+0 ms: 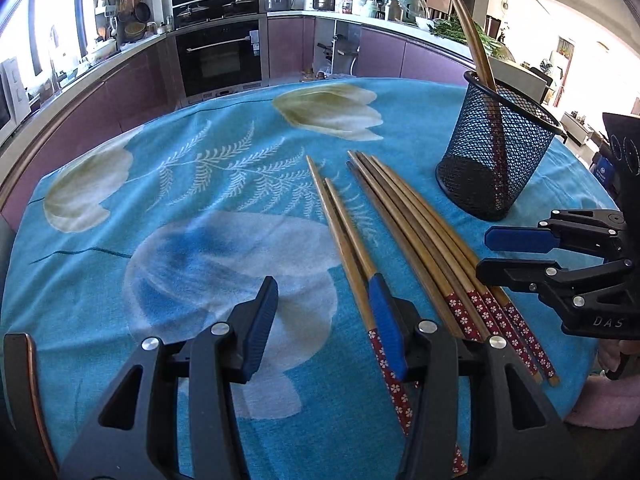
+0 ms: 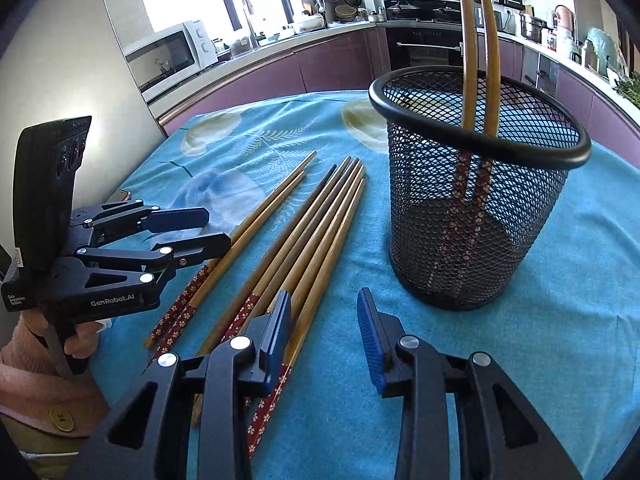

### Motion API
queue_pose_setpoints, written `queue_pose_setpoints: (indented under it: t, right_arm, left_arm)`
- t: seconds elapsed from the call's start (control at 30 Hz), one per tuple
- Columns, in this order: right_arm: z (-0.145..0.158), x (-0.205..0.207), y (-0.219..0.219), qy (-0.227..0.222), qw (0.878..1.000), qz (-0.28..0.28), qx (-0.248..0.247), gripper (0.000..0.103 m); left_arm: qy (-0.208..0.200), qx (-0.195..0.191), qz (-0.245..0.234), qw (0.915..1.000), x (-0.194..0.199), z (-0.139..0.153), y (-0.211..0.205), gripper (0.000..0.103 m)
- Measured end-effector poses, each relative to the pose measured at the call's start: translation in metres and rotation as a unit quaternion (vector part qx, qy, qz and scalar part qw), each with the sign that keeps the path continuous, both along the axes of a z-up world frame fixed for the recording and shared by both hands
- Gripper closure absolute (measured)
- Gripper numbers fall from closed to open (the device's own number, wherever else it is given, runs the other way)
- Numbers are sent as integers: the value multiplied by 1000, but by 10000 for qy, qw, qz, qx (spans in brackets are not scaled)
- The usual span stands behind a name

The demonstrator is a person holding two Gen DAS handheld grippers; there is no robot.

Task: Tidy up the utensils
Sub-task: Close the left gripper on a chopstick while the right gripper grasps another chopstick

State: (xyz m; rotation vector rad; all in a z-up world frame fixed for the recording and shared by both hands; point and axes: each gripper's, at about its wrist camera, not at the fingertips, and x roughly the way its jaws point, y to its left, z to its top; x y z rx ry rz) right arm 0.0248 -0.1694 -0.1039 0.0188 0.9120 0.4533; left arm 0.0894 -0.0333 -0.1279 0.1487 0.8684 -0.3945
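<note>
two chopsticks point(image 2: 476, 60) stand tilted in the black mesh cup point(image 2: 476, 216), patterned ends down, leaning on its rim. the cup sits upright on the blue flowered cloth point(image 1: 192, 184) that covers the desk. beside it lie the loose chopsticks: a bundle point(image 1: 416, 224) of about five packed side by side, and a pair point(image 1: 340, 232) just apart from them, all with the red flowered ends toward the person. the left gripper point(image 1: 328, 320) hangs low over the pair, its fingers released with nothing between them, one pad point(image 1: 386, 320) lying over the pair's red ends. the right gripper point(image 2: 324, 328) is low beside the bundle's handle ends, fingers also released and empty, one pad point(image 2: 278, 328) over the bundle. a hand point(image 2: 80, 336) in a pink sleeve holds the left gripper.
</note>
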Motion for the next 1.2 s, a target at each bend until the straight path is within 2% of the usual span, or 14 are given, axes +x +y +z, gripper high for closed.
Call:
queue_pose_setpoints:
  t: [0.1, 0.27, 0.57, 0.77, 0.87, 0.93, 1.2]
  right_arm:
    - [0, 0, 0, -25, 9999, -58, -126, 71]
    - [-1, 1, -1, 6, 9997, -114, -206, 73]
    - [-2, 10, 13, -101, 9989, -162, -430, 74]
    - [-3, 16, 12, -73, 9992, -267, -305, 84]
    - [-4, 19, 9, 16, 9996, -268, -111, 93]
    - [-4, 19, 6, 63, 9995, -310, 14, 94]
    - [3, 15, -10, 51, 9985, -436, 335, 97]
  left_arm:
    - [12, 71, 50, 10000, 0, -1, -1, 56]
    - [91, 110, 170, 9998, 3, -2, 3, 62]
    - [46, 299, 18, 9995, 17, -1, -9, 64]
    - [127, 201, 21, 9997, 31, -1, -13, 76]
    - [162, 112, 91, 9998, 35, -1, -14, 88]
    - [219, -18, 125, 9997, 36, -1, -14, 94]
    - [200, -358, 291, 9987, 28, 6, -5, 95]
